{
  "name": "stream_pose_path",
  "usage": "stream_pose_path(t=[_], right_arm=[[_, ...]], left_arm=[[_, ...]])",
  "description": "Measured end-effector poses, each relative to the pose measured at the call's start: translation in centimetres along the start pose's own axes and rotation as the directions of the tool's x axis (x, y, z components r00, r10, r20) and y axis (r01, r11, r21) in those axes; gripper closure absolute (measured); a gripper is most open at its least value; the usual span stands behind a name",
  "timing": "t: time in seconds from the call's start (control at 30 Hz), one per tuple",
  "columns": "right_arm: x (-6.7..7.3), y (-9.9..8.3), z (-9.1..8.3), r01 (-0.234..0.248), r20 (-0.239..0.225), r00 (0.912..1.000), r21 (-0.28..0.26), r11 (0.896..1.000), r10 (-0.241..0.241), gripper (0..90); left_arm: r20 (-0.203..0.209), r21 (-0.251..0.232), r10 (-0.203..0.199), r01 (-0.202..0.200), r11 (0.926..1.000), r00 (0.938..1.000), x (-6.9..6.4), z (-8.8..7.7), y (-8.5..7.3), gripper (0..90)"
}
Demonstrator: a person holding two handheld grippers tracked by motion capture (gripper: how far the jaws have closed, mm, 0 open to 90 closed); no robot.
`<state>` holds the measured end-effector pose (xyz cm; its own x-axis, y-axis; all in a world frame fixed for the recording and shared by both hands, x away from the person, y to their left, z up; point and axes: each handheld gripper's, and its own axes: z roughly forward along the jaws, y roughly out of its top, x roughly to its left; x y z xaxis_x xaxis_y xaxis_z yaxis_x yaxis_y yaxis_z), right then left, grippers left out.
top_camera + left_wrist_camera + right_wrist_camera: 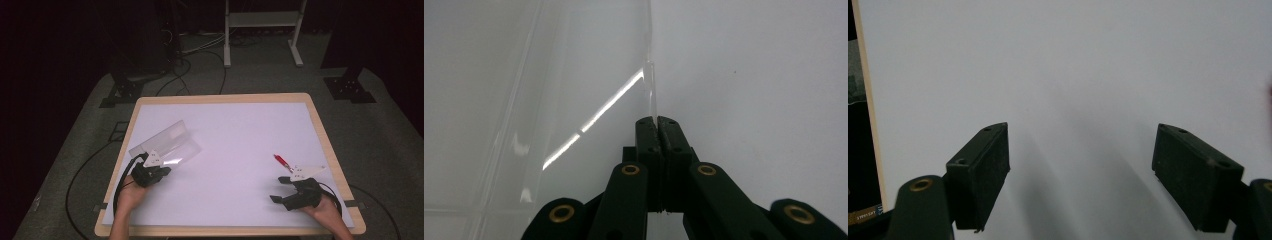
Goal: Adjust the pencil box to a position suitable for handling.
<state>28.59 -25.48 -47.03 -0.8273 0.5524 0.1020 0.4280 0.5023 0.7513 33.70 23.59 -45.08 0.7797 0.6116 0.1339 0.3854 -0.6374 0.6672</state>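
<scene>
A clear plastic case (167,144) lies open on the left of the white table mat (240,130). My left gripper (164,171) is at its near edge. In the left gripper view the left gripper (657,122) has its jaws pressed together on a thin upright clear wall (651,85) of the case. A red pen (281,161) lies on the mat at the right. Just in front of the pen, my right gripper (278,190) hangs over bare mat. In its own view the right gripper (1080,170) stands wide open with nothing between the pads.
The mat covers a wooden table whose rim (325,145) shows all round, and the rim (868,125) lies close on the left in the right gripper view. Beyond the table are a metal stand (262,30), floor cables (185,70) and dark stand bases (350,87).
</scene>
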Motion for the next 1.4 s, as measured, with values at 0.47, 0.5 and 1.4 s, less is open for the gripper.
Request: stream_pose_path(t=[0.47, 0.5, 1.4], right_arm=[[-0.2, -0.1, -0.3, -0.005, 0.013, 0.9999, -0.008, 1.0, 0.005, 22.0], [-0.2, 0.0, -0.4, -0.006, 0.014, 0.9999, -0.008, 1.0, 0.006, 22.0], [-0.7, -0.2, -1.0, -0.017, 0.038, 0.9991, -0.023, 1.0, 0.018, 22.0]], left_arm=[[0.016, -0.066, 0.053, -0.052, 0.9965, 0.9984, -1.2, -1.1, 2.0, 89.4], [0.021, -0.068, 0.06, -0.058, 0.996, 0.998, -1.3, -1.2, 2.1, 89.4], [0.109, -0.126, 0.16, -0.146, 0.9813, 0.9811, -4.3, -0.4, 4.9, 89.4]])
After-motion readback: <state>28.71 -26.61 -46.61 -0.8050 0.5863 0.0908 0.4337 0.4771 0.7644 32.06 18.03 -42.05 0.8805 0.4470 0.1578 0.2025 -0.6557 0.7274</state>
